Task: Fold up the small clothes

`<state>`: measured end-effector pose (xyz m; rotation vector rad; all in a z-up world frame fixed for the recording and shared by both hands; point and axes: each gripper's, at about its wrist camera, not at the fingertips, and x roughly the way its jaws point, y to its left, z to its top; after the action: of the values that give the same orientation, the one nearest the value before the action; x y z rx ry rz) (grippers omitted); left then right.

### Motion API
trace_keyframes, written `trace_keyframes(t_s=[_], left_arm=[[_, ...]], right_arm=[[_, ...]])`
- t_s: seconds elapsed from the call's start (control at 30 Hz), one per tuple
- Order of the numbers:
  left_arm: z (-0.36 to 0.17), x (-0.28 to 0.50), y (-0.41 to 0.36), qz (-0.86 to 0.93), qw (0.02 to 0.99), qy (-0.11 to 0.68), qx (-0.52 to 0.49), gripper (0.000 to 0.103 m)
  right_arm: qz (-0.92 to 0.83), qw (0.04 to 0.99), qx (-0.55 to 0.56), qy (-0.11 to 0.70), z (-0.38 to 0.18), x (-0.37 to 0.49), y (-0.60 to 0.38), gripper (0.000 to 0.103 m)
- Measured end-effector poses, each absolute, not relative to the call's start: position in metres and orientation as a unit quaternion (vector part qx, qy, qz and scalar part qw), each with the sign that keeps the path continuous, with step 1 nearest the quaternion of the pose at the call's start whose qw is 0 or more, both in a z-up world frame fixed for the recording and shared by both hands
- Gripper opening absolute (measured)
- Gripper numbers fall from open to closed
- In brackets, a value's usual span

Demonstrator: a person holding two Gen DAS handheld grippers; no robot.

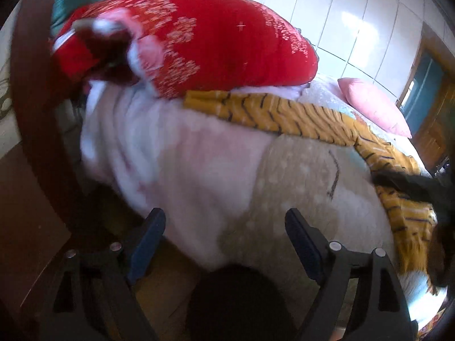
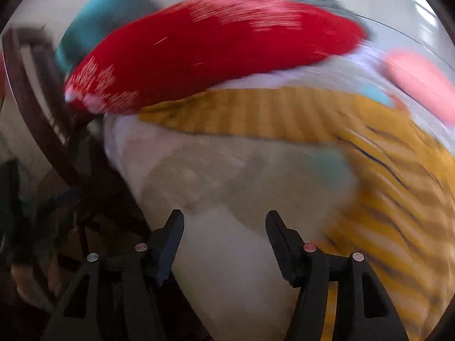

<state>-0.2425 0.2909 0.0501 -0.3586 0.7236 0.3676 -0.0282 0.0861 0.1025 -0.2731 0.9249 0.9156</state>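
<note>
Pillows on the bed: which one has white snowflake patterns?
The big red pillow at the bed's near end; the pink pillow farther along is plain.

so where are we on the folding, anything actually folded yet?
Done: no folded piece is visible. In hand: nothing; left gripper and right gripper are open and empty above the pale bedding. Left: the tiger-striped cloth lies spread out unfolded beside the red cushion.

- The cushion (image 1: pixel 216 42) was bright red, sprinkled with white snowflake-like motifs.
- Just below the cushion, the blanket (image 1: pixel 298 116) was mustard yellow with dark tiger stripes.
- Below the cushion, the bedcover (image 1: pixel 199 164) was pale white-pink.
- Right of the cushion, a pillow (image 1: pixel 375 108) was plain pink.
- Behind the cushion, the wardrobe doors (image 1: pixel 355 22) were white.
</note>
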Motion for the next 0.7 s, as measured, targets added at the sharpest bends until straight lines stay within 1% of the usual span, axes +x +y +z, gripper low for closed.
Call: trace_keyframes(t_s=[0.1,0.2,0.3,0.4,0.43,0.47,0.5,0.53,0.7], left_arm=[[0.04,-0.252,0.3,0.201,0.899,0.35,-0.169,0.085],[0.026,-0.261,0.315,0.212,0.889,0.359,-0.188,0.085],[0.014,-0.269,0.327,0.211,0.879,0.369,-0.214,0.085],[0.007,-0.274,0.334,0.215,0.873,0.373,-0.23,0.085],[0.006,-0.275,0.336,0.216,0.872,0.372,-0.233,0.085],[0.005,-0.276,0.337,0.215,0.872,0.371,-0.237,0.085],[0.005,-0.276,0.337,0.213,0.872,0.369,-0.24,0.085],[0.004,-0.276,0.337,0.211,0.872,0.368,-0.243,0.085],[0.005,-0.271,0.332,0.199,0.876,0.369,-0.238,0.085]], right_arm=[[0.437,0.776,-0.197,0.41,0.09,-0.027,0.165,0.065],[0.43,0.773,-0.246,0.397,0.071,-0.023,0.231,0.065],[0.425,0.774,-0.282,0.375,0.057,-0.024,0.269,0.064],[0.389,0.792,-0.332,0.332,0.043,-0.023,0.306,0.063],[0.371,0.802,-0.339,0.323,0.04,-0.018,0.313,0.058],[0.359,0.806,-0.338,0.327,0.038,-0.013,0.318,0.046],[0.356,0.804,-0.332,0.342,0.036,-0.008,0.321,0.011],[0.353,0.803,-0.317,0.362,0.036,-0.001,0.32,0.005],[0.37,0.822,-0.218,0.374,0.073,0.015,0.286,0.005]])
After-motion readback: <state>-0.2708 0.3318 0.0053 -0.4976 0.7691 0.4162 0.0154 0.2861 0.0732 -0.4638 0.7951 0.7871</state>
